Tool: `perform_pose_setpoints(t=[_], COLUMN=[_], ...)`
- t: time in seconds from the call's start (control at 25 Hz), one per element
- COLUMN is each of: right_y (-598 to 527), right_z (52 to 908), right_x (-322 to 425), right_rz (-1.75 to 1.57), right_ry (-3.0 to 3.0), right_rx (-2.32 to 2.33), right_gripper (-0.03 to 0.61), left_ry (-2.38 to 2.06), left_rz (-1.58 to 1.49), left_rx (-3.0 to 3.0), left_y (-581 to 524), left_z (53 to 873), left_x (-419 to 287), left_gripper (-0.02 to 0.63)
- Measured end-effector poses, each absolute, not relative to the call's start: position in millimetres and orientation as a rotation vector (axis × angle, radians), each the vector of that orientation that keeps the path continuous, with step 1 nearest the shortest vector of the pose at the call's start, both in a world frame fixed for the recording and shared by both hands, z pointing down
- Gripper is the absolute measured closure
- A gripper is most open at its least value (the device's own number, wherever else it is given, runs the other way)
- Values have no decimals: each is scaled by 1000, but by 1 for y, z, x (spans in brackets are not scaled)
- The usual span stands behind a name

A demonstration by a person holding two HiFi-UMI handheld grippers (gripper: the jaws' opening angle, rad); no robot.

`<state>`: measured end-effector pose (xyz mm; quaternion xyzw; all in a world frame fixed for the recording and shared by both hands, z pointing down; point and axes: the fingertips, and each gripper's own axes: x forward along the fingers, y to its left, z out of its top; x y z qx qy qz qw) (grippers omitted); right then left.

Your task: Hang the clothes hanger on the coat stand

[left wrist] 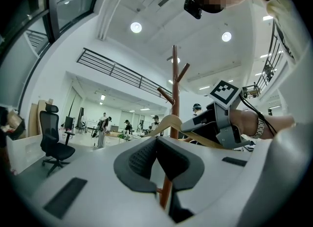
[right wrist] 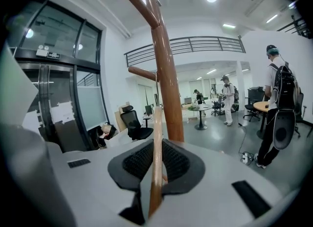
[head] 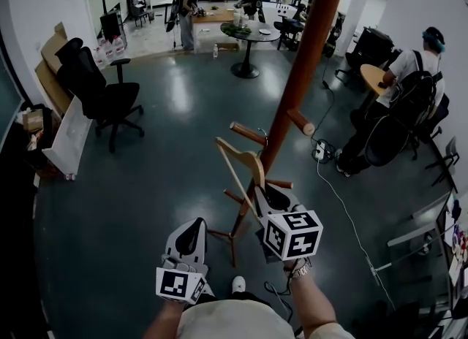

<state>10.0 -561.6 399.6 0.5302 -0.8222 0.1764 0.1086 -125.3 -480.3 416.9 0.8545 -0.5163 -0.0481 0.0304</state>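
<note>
The brown wooden coat stand point(head: 307, 45) rises in front of me, with short pegs point(head: 248, 134) pointing outward. My right gripper point(head: 272, 200) is shut on one arm of a pale wooden clothes hanger point(head: 238, 158). It holds the hanger up beside the pole, with the metal hook close to a left-hand peg; I cannot tell whether they touch. In the right gripper view the hanger arm point(right wrist: 156, 143) runs up between the pads in front of the coat stand point(right wrist: 166, 84). My left gripper point(head: 191, 241) hangs lower left, shut and empty. The left gripper view shows its pads point(left wrist: 142, 160) together, and beyond them the hanger point(left wrist: 168, 122) and the coat stand point(left wrist: 174, 99).
A black office chair point(head: 102, 93) stands to the left, with cardboard boxes point(head: 51, 52) behind it. A round table point(head: 248, 34) and several people are at the back. A person with a backpack point(head: 409, 104) sits at the right. A white cable point(head: 344, 213) and a power strip point(head: 319, 151) lie on the floor.
</note>
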Motion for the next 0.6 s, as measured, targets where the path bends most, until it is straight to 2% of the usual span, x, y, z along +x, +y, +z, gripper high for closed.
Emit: perform_pose_setpoints(t=[0.6], right_y=[-567], right_z=[410], right_x=[15], right_rz=[430], right_ry=[-2414], right_rx=[1558], right_gripper=[509], left_ry=[-1676], left_rz=[-114], left_rx=[2625], left_y=[-477], left_z=[424], left_x=[-132], left_gripper=[601])
